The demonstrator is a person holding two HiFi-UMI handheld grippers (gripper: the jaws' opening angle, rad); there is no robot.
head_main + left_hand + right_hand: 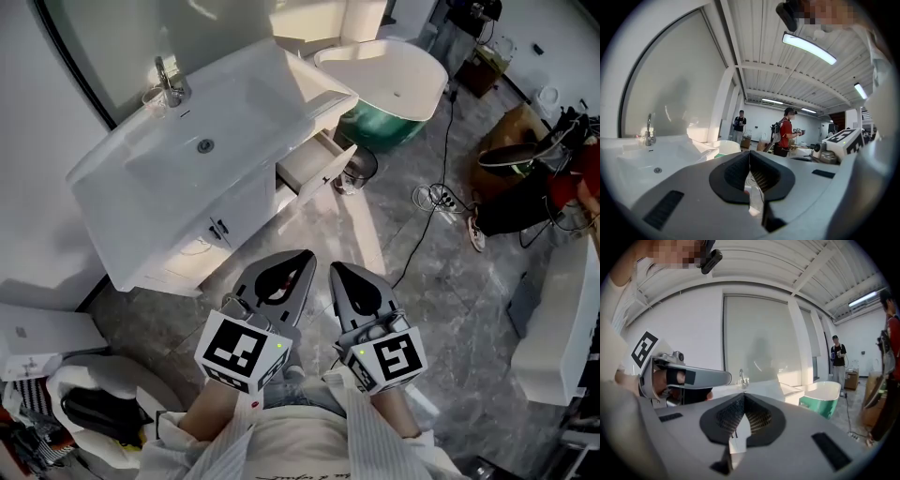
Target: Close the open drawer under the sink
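Note:
The white sink vanity (141, 173) stands at the upper left, seen from above. On its right side a white drawer (319, 161) under the basin is pulled out toward the floor. My left gripper (306, 256) and right gripper (336, 270) are held side by side low in the middle, well short of the drawer, tips pointing toward it. Both are shut with nothing between the jaws. The left gripper (750, 153) looks past the basin (656, 161) and faucet (648, 133). From the right gripper (743, 395) the faucet (741, 377) shows ahead, but the drawer is hidden.
A white and green bathtub (398, 89) stands just beyond the drawer, with a small round bin (362, 165) between them. Cables (439, 199) run across the grey marble floor at right. Two people (786, 132) stand far off. Bags and gear (525, 178) lie at right.

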